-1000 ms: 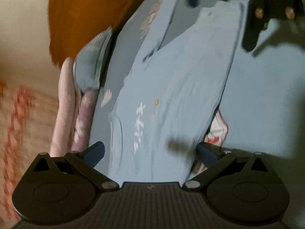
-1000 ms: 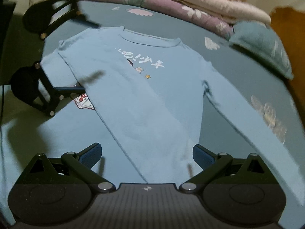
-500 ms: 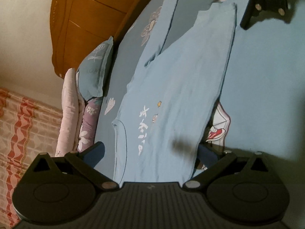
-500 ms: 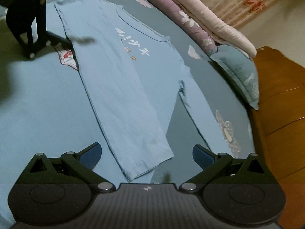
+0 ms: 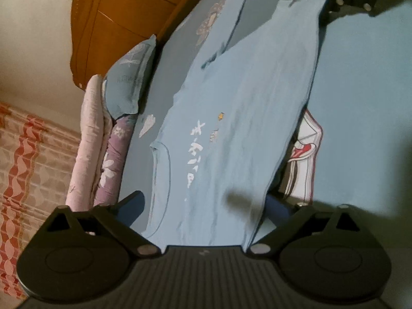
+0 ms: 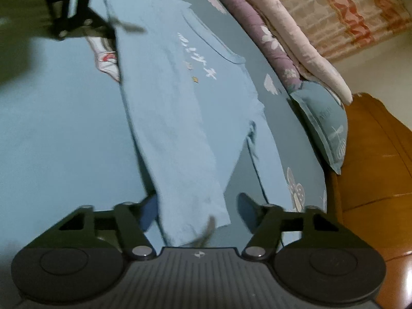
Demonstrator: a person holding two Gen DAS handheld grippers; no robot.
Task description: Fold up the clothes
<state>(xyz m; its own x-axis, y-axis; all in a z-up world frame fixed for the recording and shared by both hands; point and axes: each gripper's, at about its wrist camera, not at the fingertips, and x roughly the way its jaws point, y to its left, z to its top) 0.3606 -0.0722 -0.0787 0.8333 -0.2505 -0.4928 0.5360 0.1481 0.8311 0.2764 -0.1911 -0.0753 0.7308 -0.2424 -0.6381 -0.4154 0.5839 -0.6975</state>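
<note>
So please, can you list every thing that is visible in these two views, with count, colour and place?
Long-sleeved cotton shirt: one, light blue with white print, flat on the bed, one side folded over.
Bed sheet: one, blue, flower pattern, under the shirt.
Pillow: one, grey-blue, at the bed's edge.
Folded quilts: pink and purple, beside the pillow.
Wooden headboard: one, orange-brown.
Patterned curtain: red and beige, behind.
Left gripper: black, closing at the shoulder end.
Right gripper: black, closing around the hem.
</note>
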